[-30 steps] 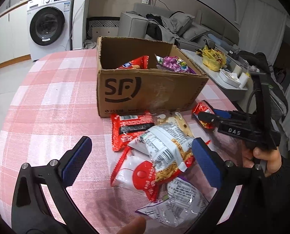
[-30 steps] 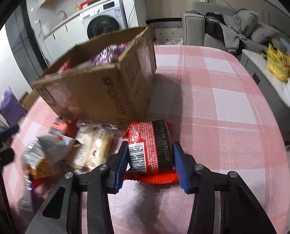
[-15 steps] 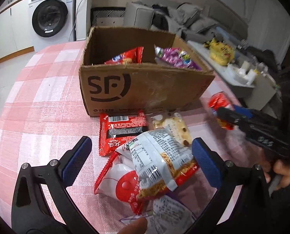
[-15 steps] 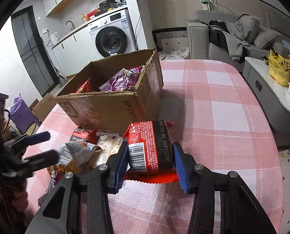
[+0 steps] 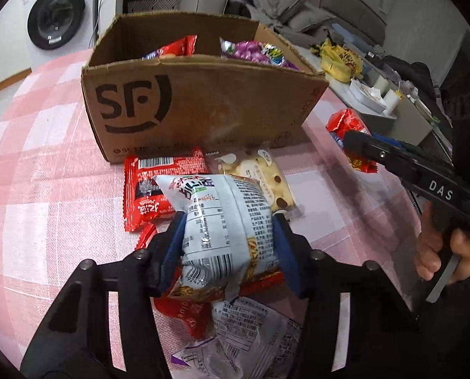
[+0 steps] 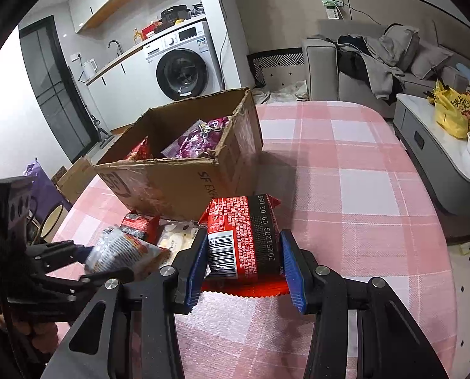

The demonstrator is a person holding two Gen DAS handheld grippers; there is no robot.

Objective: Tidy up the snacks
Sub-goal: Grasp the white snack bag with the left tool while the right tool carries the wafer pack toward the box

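- We judge the step in hand to be the pick-up: both grippers are taking snacks from the loose pile in front of the cardboard box (image 5: pixel 203 101), and neither packet is in the box yet.
- Our left gripper (image 5: pixel 228 246), at lower centre of its own view, is closing its blue fingers (image 5: pixel 175 243) on the silver-grey snack bag (image 5: pixel 225 224); the bag sits between them and both pads already touch its sides.
- That bag lies on top of the heap, over a red wrapper and a second silvery packet (image 5: pixel 250 331) at the bottom of the frame.
- Our right gripper (image 6: pixel 244 271) pinches the red snack pack (image 6: pixel 244 237) from both sides, barcode toward the camera, low in the centre of the right wrist view.
- The box stands on the pink checked table (image 6: pixel 345 189) in the upper middle of both views, open-topped, with a purple packet (image 6: pixel 200 139) and a red one already inside.
- A flat red packet (image 5: pixel 156 189) and a pale biscuit pack (image 5: pixel 260 177) lie just in front of the box's near wall.
- Next, as we judge it, each gripper needs to carry its packet above the box rim and let go over the open space inside, one after the other so they do not crowd.
- The puffy bag may slip or crush, so the left grip wants to be firm but gentle.
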